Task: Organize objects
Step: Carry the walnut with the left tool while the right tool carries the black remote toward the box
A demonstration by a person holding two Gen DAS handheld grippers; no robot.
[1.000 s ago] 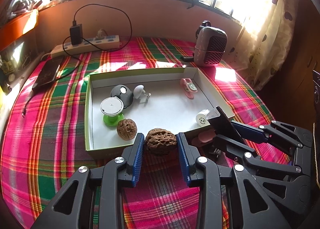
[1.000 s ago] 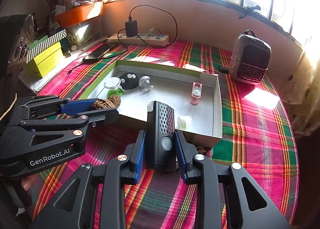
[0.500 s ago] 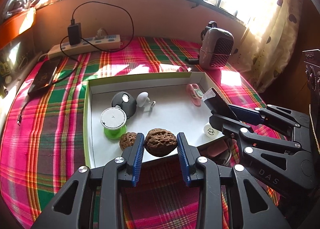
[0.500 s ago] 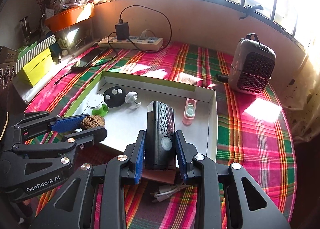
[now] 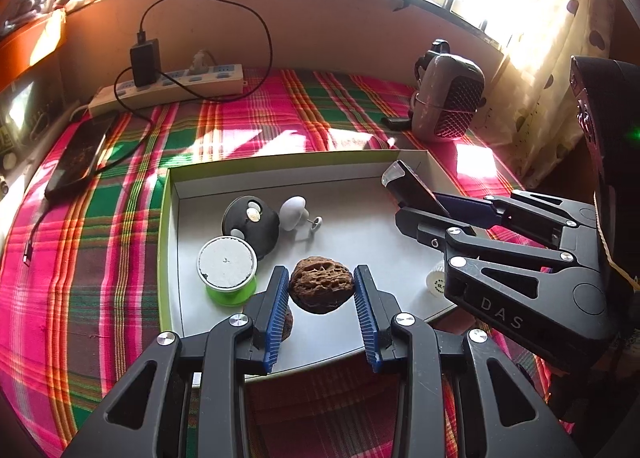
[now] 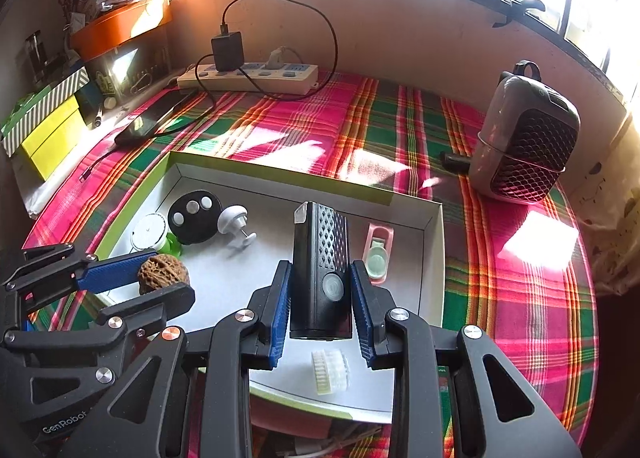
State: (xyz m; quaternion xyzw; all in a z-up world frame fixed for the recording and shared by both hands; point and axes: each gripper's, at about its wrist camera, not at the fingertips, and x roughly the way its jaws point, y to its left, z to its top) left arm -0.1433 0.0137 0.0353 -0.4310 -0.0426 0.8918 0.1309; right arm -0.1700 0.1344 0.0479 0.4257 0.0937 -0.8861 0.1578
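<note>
Plaid cloth, pink and green, covers worktop. Left gripper jaws clamped on brown walnut, held above white tray. Right gripper jaws clamped on upright black device over same tray. Inside tray: green-based spool, black disc, white knob, pink case.

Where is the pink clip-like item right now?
In the right wrist view, the pink item lies flat inside the white tray, near its right wall, just right of the black device held in the right tool.
</note>
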